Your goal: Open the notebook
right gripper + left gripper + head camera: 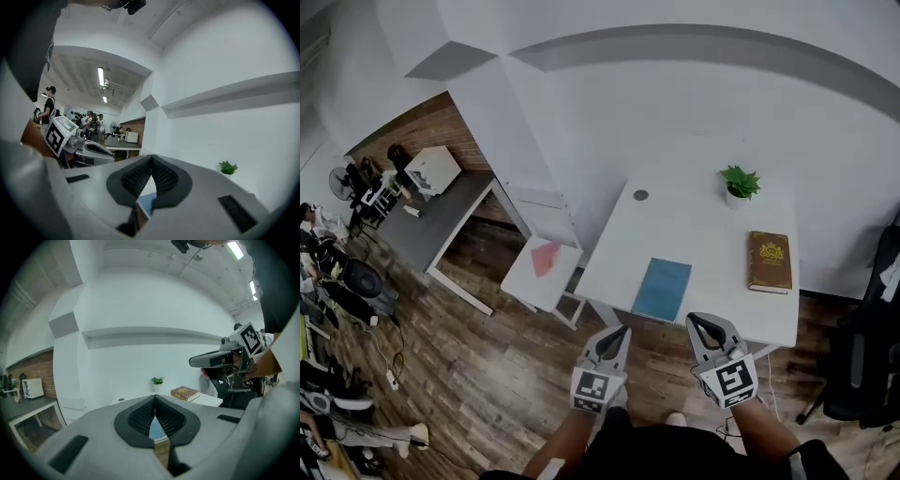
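Left of the brown book [770, 262], and nearer the front edge of the white counter [694, 225], the blue notebook [663, 289] lies flat and closed, its lower end close to that edge. It looks thin and light, with a soft, flexible cover that would likely slide if pushed. One gripper should pin it while the other lifts a free cover corner. The spine side is too small to make out; it may be the side away from the brown book. A small potted plant [739, 182] stands behind the brown book. In front of and left of the brown book, off the counter, the left gripper [622, 330] and right gripper [698, 321] hover, each with jaws together at the tips and nothing between them.
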`<state>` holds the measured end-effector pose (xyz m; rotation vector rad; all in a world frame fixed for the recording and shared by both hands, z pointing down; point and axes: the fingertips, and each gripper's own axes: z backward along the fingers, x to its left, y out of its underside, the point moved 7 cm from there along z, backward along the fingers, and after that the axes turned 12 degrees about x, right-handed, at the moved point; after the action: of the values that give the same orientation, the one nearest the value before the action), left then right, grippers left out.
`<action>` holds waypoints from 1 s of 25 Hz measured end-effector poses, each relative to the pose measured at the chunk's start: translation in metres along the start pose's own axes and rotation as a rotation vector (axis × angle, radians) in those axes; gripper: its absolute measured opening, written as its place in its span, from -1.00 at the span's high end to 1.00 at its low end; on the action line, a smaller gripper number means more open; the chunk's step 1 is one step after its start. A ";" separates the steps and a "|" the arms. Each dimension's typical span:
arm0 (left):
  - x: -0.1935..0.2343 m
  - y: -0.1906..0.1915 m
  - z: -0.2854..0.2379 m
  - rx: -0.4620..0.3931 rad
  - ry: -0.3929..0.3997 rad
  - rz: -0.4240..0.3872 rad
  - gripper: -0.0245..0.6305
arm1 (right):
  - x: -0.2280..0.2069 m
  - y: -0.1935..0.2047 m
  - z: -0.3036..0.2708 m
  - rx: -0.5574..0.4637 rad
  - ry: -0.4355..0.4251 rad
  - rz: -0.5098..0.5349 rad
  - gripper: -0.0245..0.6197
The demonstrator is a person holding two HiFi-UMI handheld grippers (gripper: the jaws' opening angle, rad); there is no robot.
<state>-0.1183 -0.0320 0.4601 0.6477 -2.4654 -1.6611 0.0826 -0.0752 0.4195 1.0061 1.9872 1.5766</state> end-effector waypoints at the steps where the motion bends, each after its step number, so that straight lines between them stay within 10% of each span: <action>1: 0.008 -0.001 -0.005 0.003 0.017 -0.010 0.91 | 0.000 -0.002 -0.005 0.005 0.016 -0.009 0.94; 14: 0.106 0.001 -0.071 0.020 0.287 -0.113 0.91 | 0.003 -0.018 -0.083 0.036 0.293 -0.120 0.94; 25: 0.082 0.001 -0.116 0.035 0.440 -0.241 0.91 | 0.000 0.009 -0.091 0.116 0.378 -0.214 0.94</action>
<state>-0.1567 -0.1643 0.4955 1.2088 -2.1683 -1.3567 0.0210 -0.1340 0.4529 0.5365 2.3693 1.6385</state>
